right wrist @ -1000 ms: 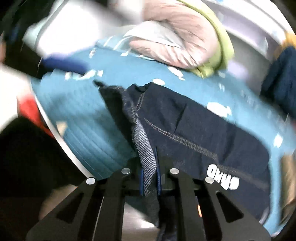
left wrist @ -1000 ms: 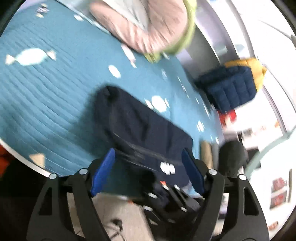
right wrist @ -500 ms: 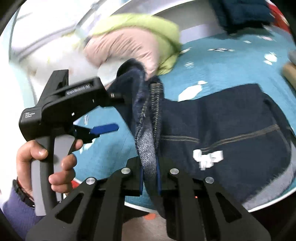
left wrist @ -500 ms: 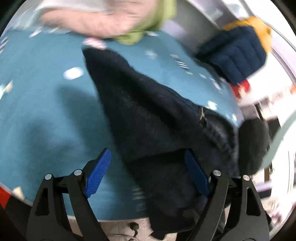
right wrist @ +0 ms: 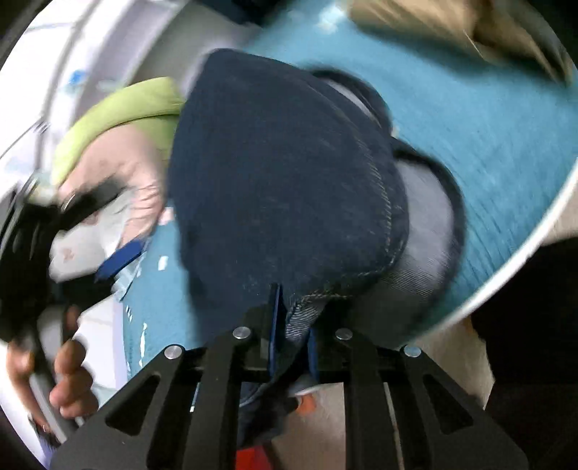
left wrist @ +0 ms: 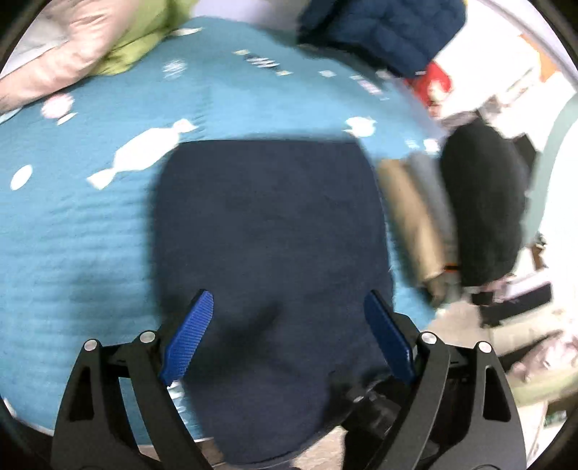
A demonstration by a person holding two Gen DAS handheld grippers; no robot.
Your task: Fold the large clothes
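Dark blue jeans lie folded on the teal bedspread, their near end hanging over the bed's front edge. My left gripper is open and empty, its blue pads spread just above the near part of the jeans. In the right wrist view the jeans bulge up as a folded bundle with stitched seams. My right gripper is shut on a denim edge of the jeans at the bed's rim. The left gripper and the hand holding it show blurred at the left of that view.
A pink and green pillow lies at the back left. A navy quilted jacket is at the back right. Rolled tan and grey clothes and a black garment lie right of the jeans. The bed's front edge is close.
The right gripper swung the held denim edge over, so the jeans now lie folded in a compact rectangle. The left gripper came down over the near end, still open.
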